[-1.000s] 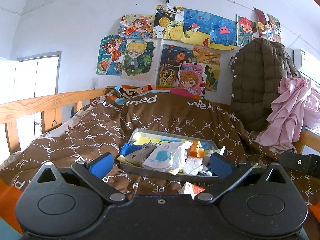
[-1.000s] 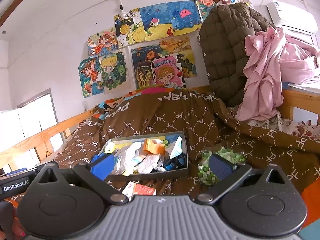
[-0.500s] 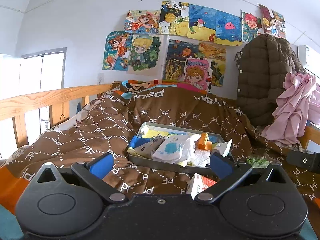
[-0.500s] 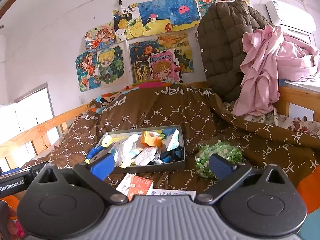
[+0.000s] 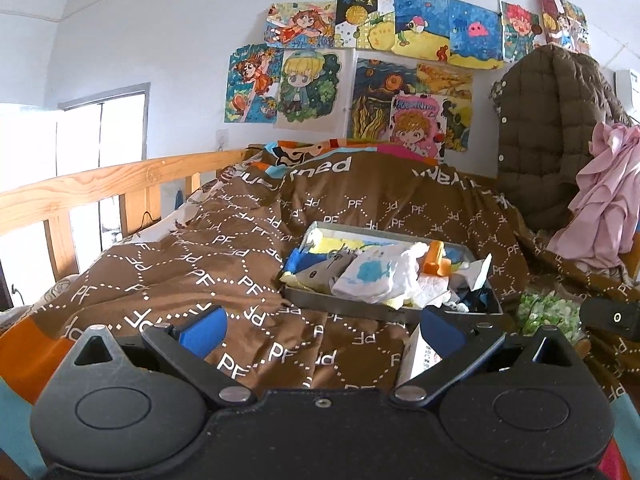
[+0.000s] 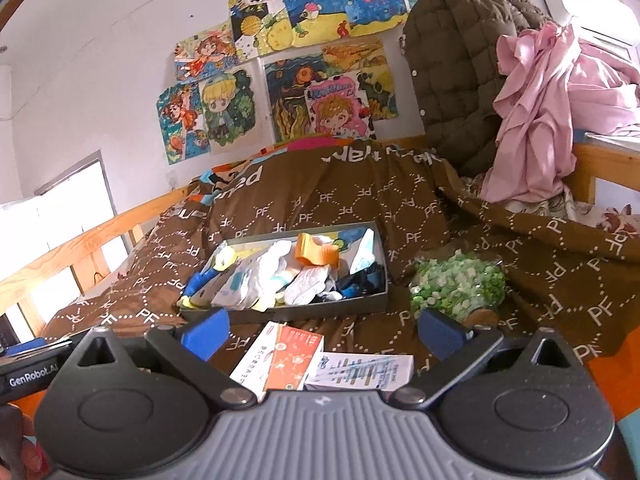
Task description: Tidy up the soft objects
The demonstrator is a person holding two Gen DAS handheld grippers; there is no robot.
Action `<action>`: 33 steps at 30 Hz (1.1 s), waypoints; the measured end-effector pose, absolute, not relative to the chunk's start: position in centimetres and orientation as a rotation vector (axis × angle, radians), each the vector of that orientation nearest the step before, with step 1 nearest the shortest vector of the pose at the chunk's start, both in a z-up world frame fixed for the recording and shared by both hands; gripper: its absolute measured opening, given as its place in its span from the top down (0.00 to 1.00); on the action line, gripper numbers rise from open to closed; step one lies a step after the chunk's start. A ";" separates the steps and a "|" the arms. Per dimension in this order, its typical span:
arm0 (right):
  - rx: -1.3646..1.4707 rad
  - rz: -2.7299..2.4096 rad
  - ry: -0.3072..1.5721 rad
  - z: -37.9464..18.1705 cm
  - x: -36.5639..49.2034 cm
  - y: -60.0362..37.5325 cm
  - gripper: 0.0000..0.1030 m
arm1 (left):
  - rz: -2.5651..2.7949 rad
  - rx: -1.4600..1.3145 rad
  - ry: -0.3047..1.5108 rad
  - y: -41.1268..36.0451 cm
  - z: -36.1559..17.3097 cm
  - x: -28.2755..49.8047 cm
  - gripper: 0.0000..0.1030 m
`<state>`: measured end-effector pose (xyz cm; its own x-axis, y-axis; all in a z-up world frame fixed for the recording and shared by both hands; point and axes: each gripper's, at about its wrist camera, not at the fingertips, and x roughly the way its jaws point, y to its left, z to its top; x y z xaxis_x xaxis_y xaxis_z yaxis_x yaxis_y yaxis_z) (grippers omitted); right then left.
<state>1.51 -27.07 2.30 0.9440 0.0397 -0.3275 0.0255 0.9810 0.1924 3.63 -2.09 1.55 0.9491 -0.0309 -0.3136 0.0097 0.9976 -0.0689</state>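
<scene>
My left claw (image 5: 322,322) hangs released over the brown quilt (image 5: 224,264), its blue pads (image 5: 202,330) wide apart with nothing between them; my right claw (image 6: 322,330) is released too, spread above the same quilt (image 6: 520,248).

From the left view the grey tray (image 5: 344,307) sits at one o'clock, just past the pads; it is heaped with soft things: a white cloth with a blue print (image 5: 374,276) on top near the middle, a yellow cloth (image 5: 340,245) toward the far edge, an orange piece (image 5: 435,260) at the tray's right, dark items (image 5: 476,298) in its near right corner. A bag of green bits (image 5: 546,312) lies at three o'clock of the tray, just beside it; a carton (image 5: 420,356) shows partly behind my right pad.

From the right view the tray (image 6: 332,310) lies at twelve o'clock, its pile the same: white cloths (image 6: 276,268) in the middle, the orange piece (image 6: 316,254) toward the far side, a blue and yellow item (image 6: 204,280) at the left end. The green bag (image 6: 456,284) rests on the quilt at two o'clock, near the tray but apart from it. Between my pads, nearest me, lie two flat cartons side by side and touching: an orange and white one (image 6: 280,360) and a white one with print (image 6: 360,370).

A brown coat (image 6: 452,76) and a pink cloth (image 6: 536,116) hang at the far right; drawings (image 6: 280,80) cover the wall; a wooden rail (image 5: 92,188) runs along the bed's left.
</scene>
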 end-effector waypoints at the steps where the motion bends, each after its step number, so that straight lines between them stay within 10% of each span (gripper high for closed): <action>1: 0.193 0.008 0.345 2.1 1.6 -26.9 0.00 | -0.019 -0.064 0.323 -2.1 1.5 3.7 0.01; 33: 0.066 0.040 0.422 -1.2 3.6 -23.6 0.00 | 0.083 0.018 0.354 -2.4 -1.4 4.9 0.01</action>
<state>3.64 -23.63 -1.23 0.9116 0.0521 -0.4078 -0.0248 0.9971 0.0719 4.89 -2.38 -1.43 0.9348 0.0848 -0.3450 -0.0785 0.9964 0.0321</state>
